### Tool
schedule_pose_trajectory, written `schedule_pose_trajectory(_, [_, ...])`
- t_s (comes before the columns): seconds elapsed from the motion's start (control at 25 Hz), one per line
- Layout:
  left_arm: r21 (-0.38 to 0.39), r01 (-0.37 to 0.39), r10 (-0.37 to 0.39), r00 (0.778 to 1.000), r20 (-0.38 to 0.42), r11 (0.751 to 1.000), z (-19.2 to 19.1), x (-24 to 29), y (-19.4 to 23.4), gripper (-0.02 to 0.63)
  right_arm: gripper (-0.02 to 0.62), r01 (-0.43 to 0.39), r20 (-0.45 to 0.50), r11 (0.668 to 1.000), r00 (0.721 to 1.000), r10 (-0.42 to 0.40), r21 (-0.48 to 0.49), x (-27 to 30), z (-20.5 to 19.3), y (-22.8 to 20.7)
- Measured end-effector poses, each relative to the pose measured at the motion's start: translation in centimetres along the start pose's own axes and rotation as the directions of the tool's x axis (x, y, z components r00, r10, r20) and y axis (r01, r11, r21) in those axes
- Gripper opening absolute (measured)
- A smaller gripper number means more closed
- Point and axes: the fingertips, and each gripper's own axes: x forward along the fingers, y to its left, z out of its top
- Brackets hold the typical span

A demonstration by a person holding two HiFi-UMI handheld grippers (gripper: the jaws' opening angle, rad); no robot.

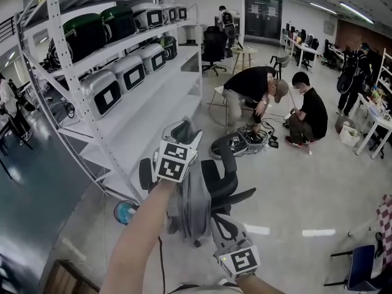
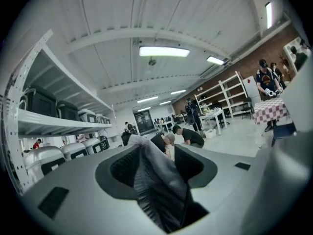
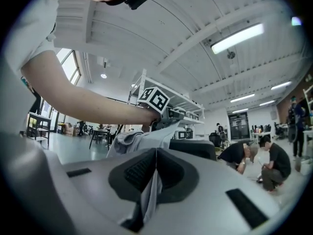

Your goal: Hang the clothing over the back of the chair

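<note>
Grey garment [image 1: 191, 208] lies over the top edge of the chair [image 1: 215, 180] back and hangs down its near side, bunched rather than spread.

Left gripper [image 2: 159, 154]: jaws stand apart with a fold of cloth loose between them, and the pads are not pressing.

Right gripper [image 3: 155, 154]: jaws clenched on a thin edge of the cloth, low on the near side of the back.

Assessment: the drape appears to be at the release stage.

Recommendation: draw your left gripper straight back off the fold without snagging it (the fabric looks light and would follow any drag). Hold the right-hand grip until the cloth's weight looks even across the top edge, or it may slide off. Then unclench and back away level.

How far the garment reaches down the far side of the back is hidden and cannot be confirmed.
</note>
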Motion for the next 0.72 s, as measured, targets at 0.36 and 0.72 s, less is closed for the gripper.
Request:
schedule_pose_trajectory(0.36, [-0.011, 0.23, -0.219, 0.908, -0.358, 0.973, -6.6, 0.0, -2.1, 0.316, 0.015, -0.045, 0.009, 0.999, 0.999, 0.045, 0.005, 0.8, 0.4, 1.3])
schedule_pose_trajectory(0.72, [0.068, 0.214, -0.181, 0.928, -0.326, 0.975, -5.6, -1.6, -2.7, 0.314, 0.015, -0.03, -0.001, 0.999, 1.0, 0.03, 0.019, 0.7, -0.2, 0.4])
